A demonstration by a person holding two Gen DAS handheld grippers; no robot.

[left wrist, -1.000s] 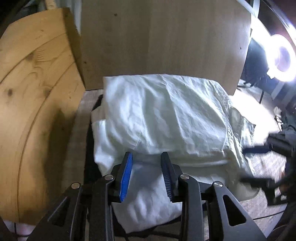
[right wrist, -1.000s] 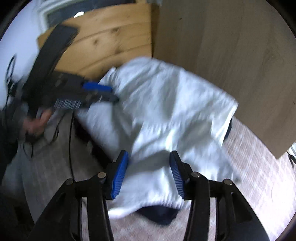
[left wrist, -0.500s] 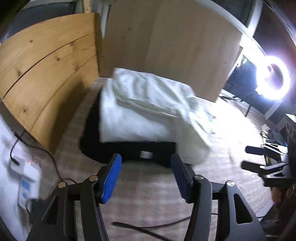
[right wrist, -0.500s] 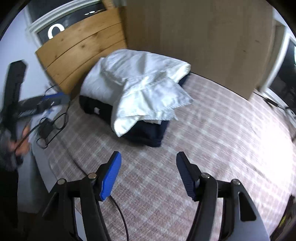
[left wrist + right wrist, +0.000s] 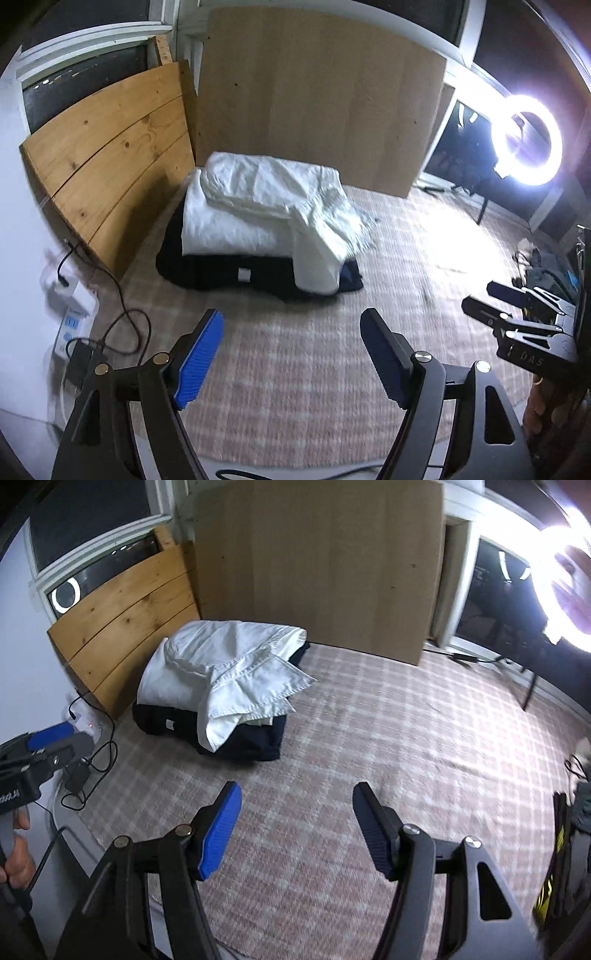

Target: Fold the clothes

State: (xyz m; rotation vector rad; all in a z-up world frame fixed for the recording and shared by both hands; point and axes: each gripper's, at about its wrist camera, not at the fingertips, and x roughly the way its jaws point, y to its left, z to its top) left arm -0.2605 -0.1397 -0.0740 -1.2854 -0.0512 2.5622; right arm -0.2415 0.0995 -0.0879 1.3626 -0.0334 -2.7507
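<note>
The left gripper (image 5: 291, 354) hung over bare checked cloth (image 5: 295, 369), its jaws having just been opening and now standing wide apart with nothing between them. The right gripper (image 5: 295, 827) was likewise released over the same cloth, its jaws having spread within the last second, and it gripped nothing. The folded white garment (image 5: 258, 199) lay well ahead of both tools, stacked on top of a dark folded garment (image 5: 229, 271) in the far left corner of the surface. One loose white flap (image 5: 258, 686) drooped over the front right edge of the dark piece. The stack sat just in front of a tall pale board (image 5: 321, 96) and beside a leaning plank panel (image 5: 110, 155) of knotty wood. A bright ring lamp (image 5: 526, 140) glared at the right. At the left edge a black cable (image 5: 122, 295) ran to a white power strip (image 5: 70, 325). In the right wrist view a hand (image 5: 16, 853) gripped the handle of the other tool at the left border.
</note>
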